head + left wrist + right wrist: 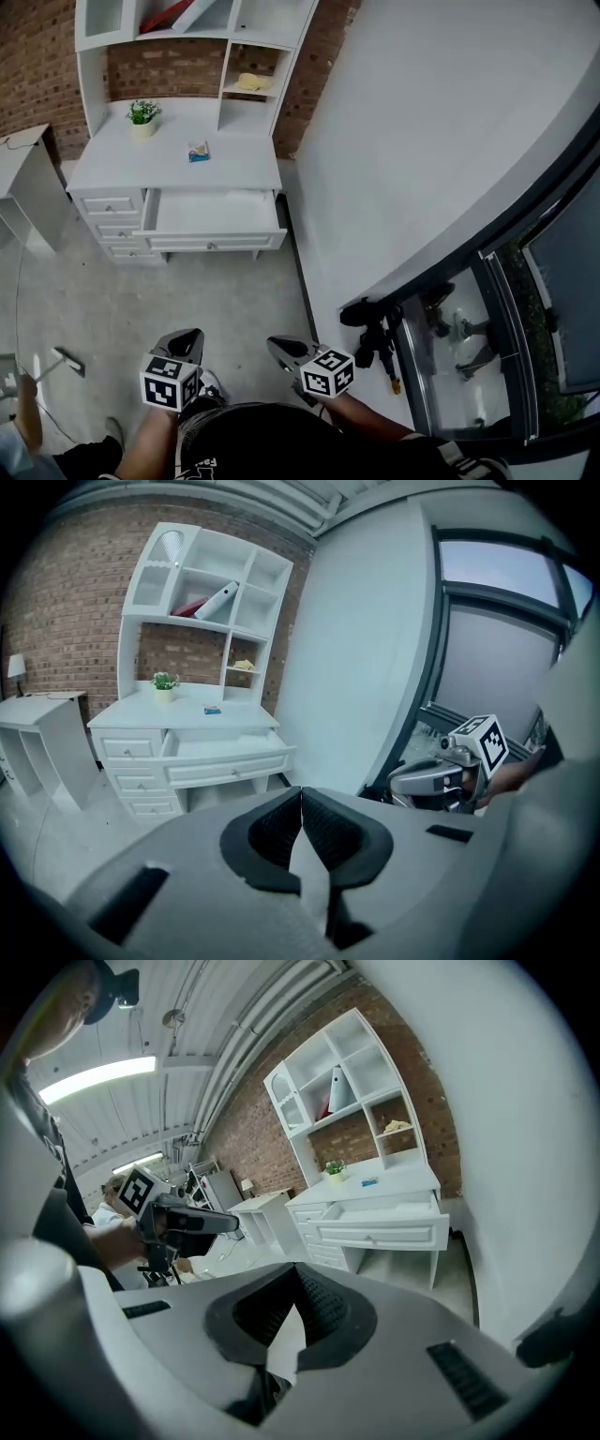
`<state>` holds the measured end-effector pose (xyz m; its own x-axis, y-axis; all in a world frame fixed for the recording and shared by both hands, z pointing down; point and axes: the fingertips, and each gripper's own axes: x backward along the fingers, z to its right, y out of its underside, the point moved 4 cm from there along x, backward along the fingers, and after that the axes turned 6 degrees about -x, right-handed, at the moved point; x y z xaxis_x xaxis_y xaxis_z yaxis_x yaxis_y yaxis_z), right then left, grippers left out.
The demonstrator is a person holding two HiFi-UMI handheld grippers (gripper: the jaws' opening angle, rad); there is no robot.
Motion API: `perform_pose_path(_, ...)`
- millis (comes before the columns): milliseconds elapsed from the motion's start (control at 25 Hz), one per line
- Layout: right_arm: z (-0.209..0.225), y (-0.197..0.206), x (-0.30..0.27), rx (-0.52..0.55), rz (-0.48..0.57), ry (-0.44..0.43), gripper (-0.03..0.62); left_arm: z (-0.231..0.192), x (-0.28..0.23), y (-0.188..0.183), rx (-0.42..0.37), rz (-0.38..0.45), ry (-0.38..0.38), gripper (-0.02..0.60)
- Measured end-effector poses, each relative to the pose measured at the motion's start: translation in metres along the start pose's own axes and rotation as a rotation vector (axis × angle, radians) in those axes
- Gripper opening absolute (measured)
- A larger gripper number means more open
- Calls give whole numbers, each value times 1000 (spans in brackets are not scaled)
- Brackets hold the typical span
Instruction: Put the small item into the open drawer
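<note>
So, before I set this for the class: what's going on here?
A person stands back from a white desk with a gripper in each hand. The left gripper and right gripper are both shut and empty, pointing toward the desk. Its wide drawer is pulled open and looks empty. The small blue-and-white item lies on the desktop behind the drawer, near a potted plant. Nothing has been picked up yet.

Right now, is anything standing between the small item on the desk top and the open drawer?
Nothing visible does. The small item lies on the desk top, apart from the potted plant, and the open drawer sits directly in front of it with no contents showing.
</note>
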<state>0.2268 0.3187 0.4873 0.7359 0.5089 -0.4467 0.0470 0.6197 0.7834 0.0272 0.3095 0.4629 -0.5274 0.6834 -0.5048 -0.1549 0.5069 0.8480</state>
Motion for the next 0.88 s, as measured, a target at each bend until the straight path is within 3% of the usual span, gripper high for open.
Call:
perform_pose_path(200,-2,-32,-65,4,-20,7,3,-76,-12,-17,10,4,-4,18)
perform_pose_path(480,-4,-69,-131,12,-20,27,3,-146,-24,-31,12,11,8,18)
perform_pose_path(880,13,-91,-168,-15,-43,63,3,-190,-51,-36,44,-9,36,18)
